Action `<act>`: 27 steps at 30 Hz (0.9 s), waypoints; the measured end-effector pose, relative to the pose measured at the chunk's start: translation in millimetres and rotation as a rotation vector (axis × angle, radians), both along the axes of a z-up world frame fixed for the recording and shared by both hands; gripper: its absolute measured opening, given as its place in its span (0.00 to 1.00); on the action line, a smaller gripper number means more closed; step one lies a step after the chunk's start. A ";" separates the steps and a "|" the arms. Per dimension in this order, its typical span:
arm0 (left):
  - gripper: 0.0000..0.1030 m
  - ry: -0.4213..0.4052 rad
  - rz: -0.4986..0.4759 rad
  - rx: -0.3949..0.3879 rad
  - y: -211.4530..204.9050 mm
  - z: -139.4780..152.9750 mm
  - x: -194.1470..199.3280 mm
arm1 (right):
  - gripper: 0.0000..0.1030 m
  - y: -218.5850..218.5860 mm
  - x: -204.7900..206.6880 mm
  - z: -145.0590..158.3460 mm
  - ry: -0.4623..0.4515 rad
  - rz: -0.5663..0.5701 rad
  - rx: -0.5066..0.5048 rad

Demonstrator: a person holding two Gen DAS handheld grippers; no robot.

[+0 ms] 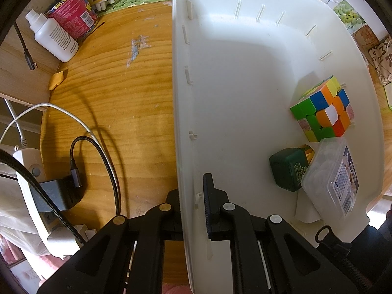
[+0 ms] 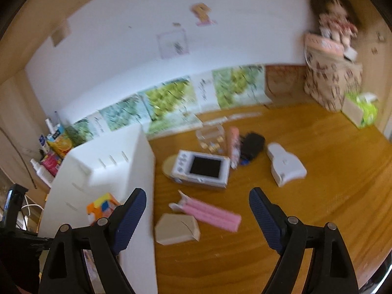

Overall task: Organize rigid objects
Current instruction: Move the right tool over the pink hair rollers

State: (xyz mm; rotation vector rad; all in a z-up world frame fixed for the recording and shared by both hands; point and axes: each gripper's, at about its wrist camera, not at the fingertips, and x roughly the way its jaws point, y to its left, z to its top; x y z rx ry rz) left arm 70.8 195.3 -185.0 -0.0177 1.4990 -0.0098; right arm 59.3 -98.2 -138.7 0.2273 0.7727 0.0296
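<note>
My left gripper point(image 1: 191, 196) points straight down and is shut on the near wall of the white bin point(image 1: 245, 73), one finger inside, one outside. In the bin lie a colour cube point(image 1: 323, 110), a dark green box point(image 1: 286, 169) and a clear lidded box point(image 1: 333, 176). My right gripper point(image 2: 198, 197) hangs open above the wooden table with nothing between its fingers. Just beyond it lie a pink packet point(image 2: 210, 215) and a beige cardboard piece point(image 2: 176, 229). Farther off are a toy microwave point(image 2: 201, 169), a white plastic object point(image 2: 284, 166), a black item point(image 2: 252, 144) and a pink tube point(image 2: 234, 147). The bin point(image 2: 110, 171) stands to the left.
Left of the bin are a white bottle point(image 1: 55, 38), a red cup point(image 1: 73, 12), cables point(image 1: 103, 156) and a power strip point(image 1: 31, 183). A doll point(image 2: 335, 24), a patterned bag and a tissue box point(image 2: 360, 110) stand at the back right by the wall.
</note>
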 end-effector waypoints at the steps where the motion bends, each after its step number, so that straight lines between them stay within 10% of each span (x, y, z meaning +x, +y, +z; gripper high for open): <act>1: 0.10 0.000 0.000 0.000 0.0 0.0 -0.1 | 0.84 -2.3 0.8 -4.3 0.017 -0.010 0.005; 27: 0.10 0.022 0.109 0.074 9.9 -10.0 0.1 | 0.84 -21.3 25.3 -71.2 0.175 0.210 -0.146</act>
